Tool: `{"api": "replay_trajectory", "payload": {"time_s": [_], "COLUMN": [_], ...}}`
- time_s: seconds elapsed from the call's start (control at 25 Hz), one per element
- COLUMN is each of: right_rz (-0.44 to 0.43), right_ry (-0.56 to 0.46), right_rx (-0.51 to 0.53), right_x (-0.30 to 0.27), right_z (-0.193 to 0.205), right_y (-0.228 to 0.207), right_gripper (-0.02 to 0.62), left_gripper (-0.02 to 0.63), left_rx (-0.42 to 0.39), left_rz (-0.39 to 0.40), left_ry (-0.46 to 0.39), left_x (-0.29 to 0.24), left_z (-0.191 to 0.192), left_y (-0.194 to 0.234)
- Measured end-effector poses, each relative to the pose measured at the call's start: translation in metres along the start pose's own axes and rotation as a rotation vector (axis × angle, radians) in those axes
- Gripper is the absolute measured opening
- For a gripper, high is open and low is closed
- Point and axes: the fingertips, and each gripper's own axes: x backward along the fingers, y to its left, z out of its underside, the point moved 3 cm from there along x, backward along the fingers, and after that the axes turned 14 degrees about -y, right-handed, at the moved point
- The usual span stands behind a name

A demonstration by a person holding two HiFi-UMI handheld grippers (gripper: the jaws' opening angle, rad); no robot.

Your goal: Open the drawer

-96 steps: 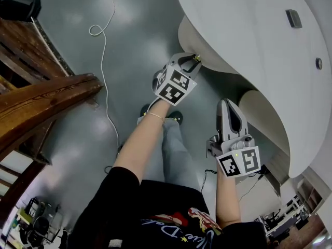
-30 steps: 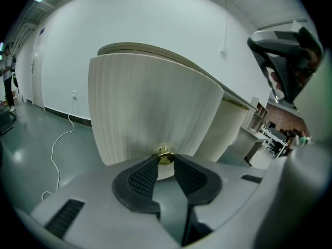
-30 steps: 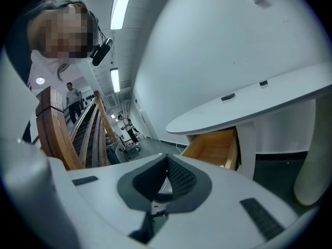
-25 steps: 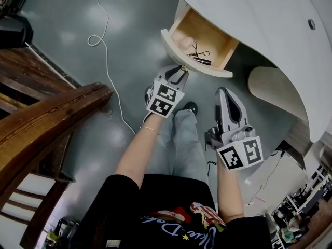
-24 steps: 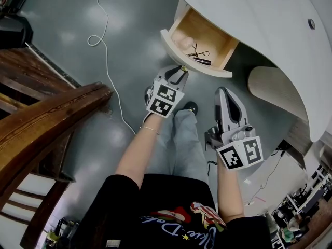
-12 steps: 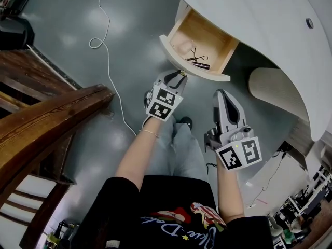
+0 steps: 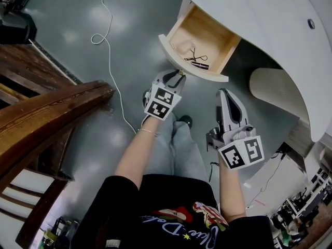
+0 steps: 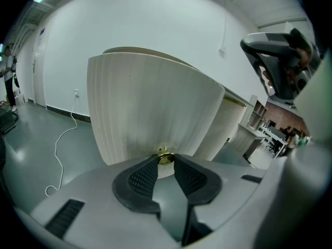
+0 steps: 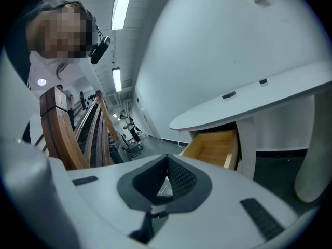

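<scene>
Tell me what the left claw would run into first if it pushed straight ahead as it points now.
The left claw is shut on the brass knob; pushed on, it would probably press straight into the curved white drawer front right behind the knob.

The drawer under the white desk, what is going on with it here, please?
A person holds a gripper in each hand. The left gripper is shut on the small brass knob on the front of the drawer, which stands well open under the white desk. Its wooden inside shows scissors and a small dark object. The right gripper hangs apart from the drawer, jaws together, holding nothing.
</scene>
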Motion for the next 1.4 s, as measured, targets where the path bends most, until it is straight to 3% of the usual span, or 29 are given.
{"api": "replay_trajectory", "payload": {"time_s": [0.76,1.4], "right_rz": [-0.02,-0.018], "right_ry": [0.0,-0.006], "right_rx": [-0.003,-0.017], "right_x": [-0.0007,0.0038], "right_z": [-0.0048,-0.0075], "right_y": [0.0058,0.0011], "right_gripper": [0.0,0.0], "left_gripper": [0.098,0.104], "left_rx": [-0.005,0.053], "left_rz": [0.001,-0.021], "left_ry": [0.002,0.002], "left_x": [0.0037,0.0023], "left_z": [-0.0003,-0.0002], "left_y": [-0.0009,-0.0008]}}
